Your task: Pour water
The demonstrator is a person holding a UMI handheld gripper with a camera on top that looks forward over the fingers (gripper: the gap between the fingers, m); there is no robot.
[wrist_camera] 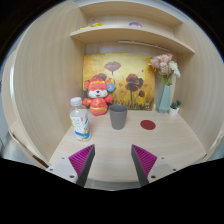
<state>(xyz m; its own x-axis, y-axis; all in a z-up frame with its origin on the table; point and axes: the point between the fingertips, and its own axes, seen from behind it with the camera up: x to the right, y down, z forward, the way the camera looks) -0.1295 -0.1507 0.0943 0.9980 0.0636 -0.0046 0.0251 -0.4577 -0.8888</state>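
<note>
Spread and empty, the claw hovers over the tabletop; well beyond its fingers the water bottle stands just left of the grey cup; a crooked approach could topple either.

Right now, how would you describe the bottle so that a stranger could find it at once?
Look at the wooden desk with shelves above it, beyond the open gripper. In front of the orange fox toy stand two things side by side. The bottle is the pale one with a white cap, left of the dark grey cup.
</note>
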